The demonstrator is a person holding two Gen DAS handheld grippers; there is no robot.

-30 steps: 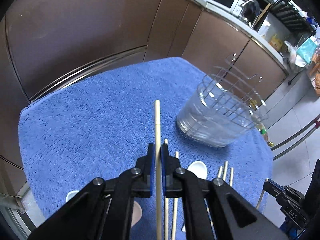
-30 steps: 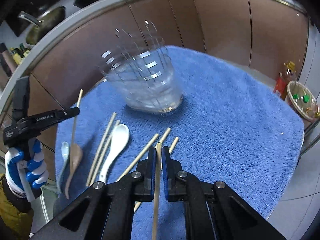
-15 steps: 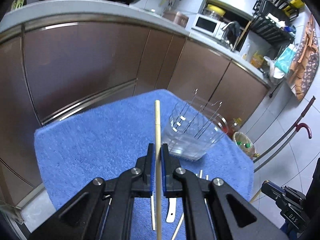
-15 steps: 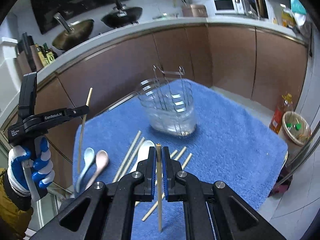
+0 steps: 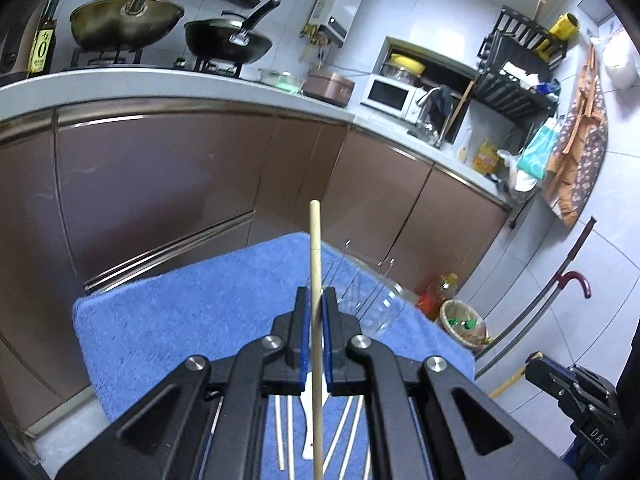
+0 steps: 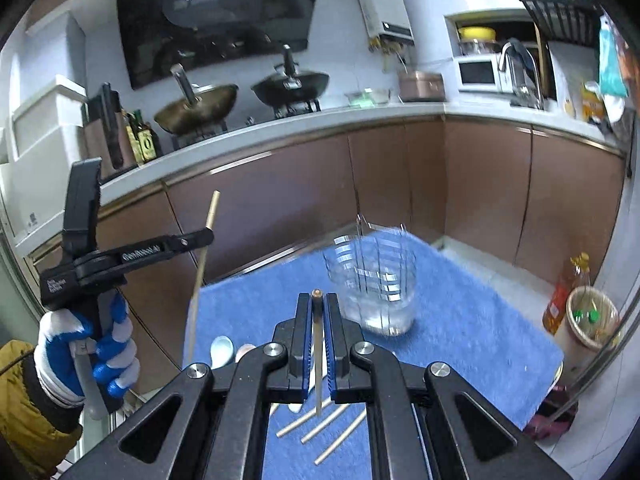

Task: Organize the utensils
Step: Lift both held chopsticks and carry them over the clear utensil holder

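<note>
My left gripper (image 5: 315,300) is shut on a wooden chopstick (image 5: 315,248) held upright, high above the blue towel (image 5: 192,312). It also shows in the right wrist view (image 6: 206,238), with its chopstick (image 6: 200,276) crossing the jaws. My right gripper (image 6: 317,304) is shut on another chopstick (image 6: 318,360), tip pointing up. The clear utensil holder with a wire rack (image 6: 370,284) stands on the towel ahead; it also shows in the left wrist view (image 5: 368,304). Several chopsticks (image 6: 324,426) and spoons (image 6: 222,354) lie on the towel below.
Brown cabinets (image 5: 160,184) and a counter with woks (image 6: 192,108) surround the towel-covered table. An oil bottle (image 6: 560,296) and a bin (image 6: 588,316) stand on the floor at the right. A cane (image 5: 560,292) leans against the wall.
Both grippers have lifted and tilted up with their chopsticks; the towel and holder have dropped lower in both views, and the kitchen counter has come into sight.
</note>
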